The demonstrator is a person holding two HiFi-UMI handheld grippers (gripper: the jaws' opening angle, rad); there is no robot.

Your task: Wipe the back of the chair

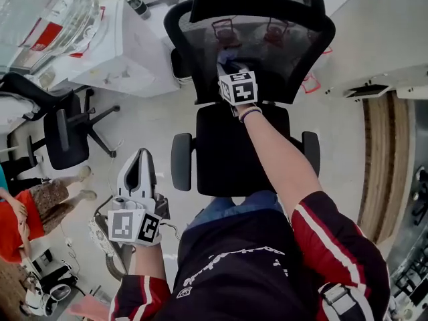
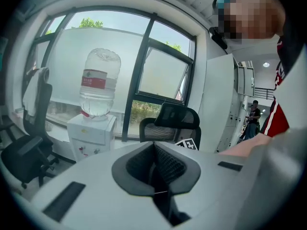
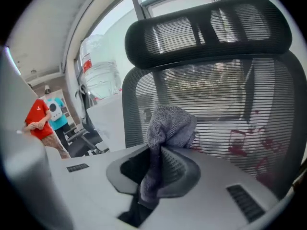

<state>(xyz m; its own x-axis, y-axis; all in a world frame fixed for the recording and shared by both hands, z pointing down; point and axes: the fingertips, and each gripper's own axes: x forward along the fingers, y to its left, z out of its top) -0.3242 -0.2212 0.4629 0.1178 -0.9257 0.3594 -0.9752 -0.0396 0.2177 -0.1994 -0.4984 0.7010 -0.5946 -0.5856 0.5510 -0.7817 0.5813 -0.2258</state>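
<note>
The right hand-held gripper (image 3: 158, 174) is clamped on a grey cloth (image 3: 169, 123) — the bunched end sticks up past its jaws. The mesh chair back (image 3: 230, 104) stands just ahead of it. The left hand-held gripper (image 2: 154, 171) — jaws together, nothing between them — hangs well behind the right one.

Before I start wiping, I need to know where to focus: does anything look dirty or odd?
Red smudgy marks show on the black mesh chair backrest, right of the grey cloth held in the jaws of the right gripper. They may lie on the mesh or behind it.
</note>
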